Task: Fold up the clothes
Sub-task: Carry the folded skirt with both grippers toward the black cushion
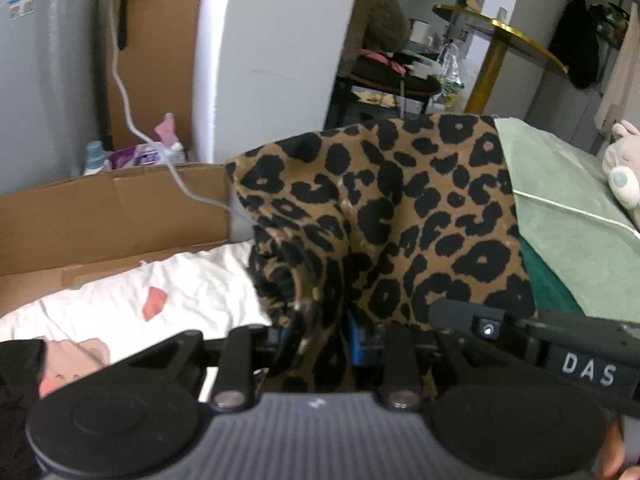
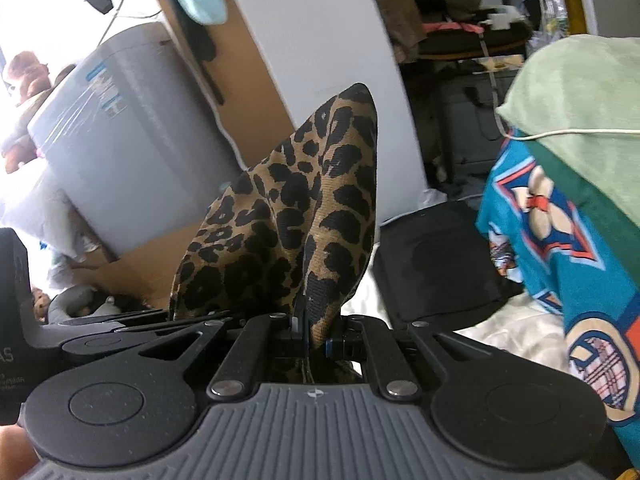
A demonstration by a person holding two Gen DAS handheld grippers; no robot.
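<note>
Left wrist view: white printed bedsheet [image 1: 168,280]; cardboard [image 1: 100,208] behind

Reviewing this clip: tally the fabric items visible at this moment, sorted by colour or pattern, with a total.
Leopard-print garment: 1, pinched by left gripper and right gripper
Pale green cloth: 1
Teal patterned cloth: 1
White printed sheet: 1
Total: 4

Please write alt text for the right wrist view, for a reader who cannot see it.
The right gripper is shut on a leopard-print cloth, which rises in a peak before the camera. To the right hangs a teal patterned cloth.
</note>
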